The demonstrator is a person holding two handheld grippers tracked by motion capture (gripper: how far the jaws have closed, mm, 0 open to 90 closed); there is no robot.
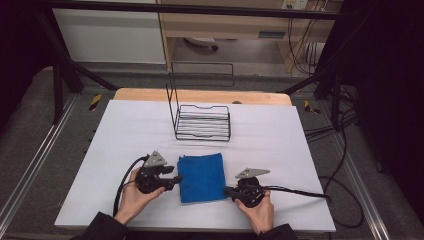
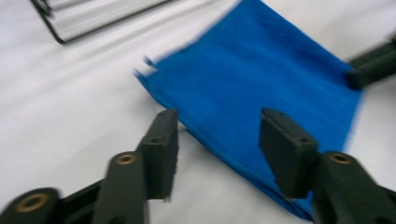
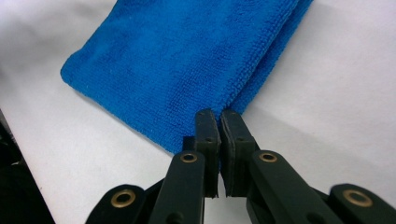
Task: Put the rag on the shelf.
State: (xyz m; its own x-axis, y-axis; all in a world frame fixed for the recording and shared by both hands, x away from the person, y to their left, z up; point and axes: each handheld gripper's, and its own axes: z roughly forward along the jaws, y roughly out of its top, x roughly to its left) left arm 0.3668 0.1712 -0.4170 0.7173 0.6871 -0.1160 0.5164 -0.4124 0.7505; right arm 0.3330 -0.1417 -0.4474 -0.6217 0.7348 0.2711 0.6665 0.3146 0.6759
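Observation:
A folded blue towel point(image 1: 201, 176) lies flat on the white table point(image 1: 125, 130) near its front edge. My left gripper point(image 1: 175, 176) is at the towel's left edge, open. In the left gripper view the blue towel point(image 2: 261, 84) lies ahead of the spread jaws of my left gripper point(image 2: 217, 135) and partly under them, with nothing between them. My right gripper point(image 1: 227, 190) is at the towel's near right corner, shut. In the right gripper view my right gripper point(image 3: 219, 114) has its pads together and its tips over the corner of the blue towel point(image 3: 187, 56). No cloth shows between the pads.
A black wire rack point(image 1: 202, 122) with a tall back frame stands on the table behind the towel. The rack's corner point(image 2: 51, 23) shows at the top left of the left gripper view. Cables trail from both grippers. Bare white table lies to the left and right.

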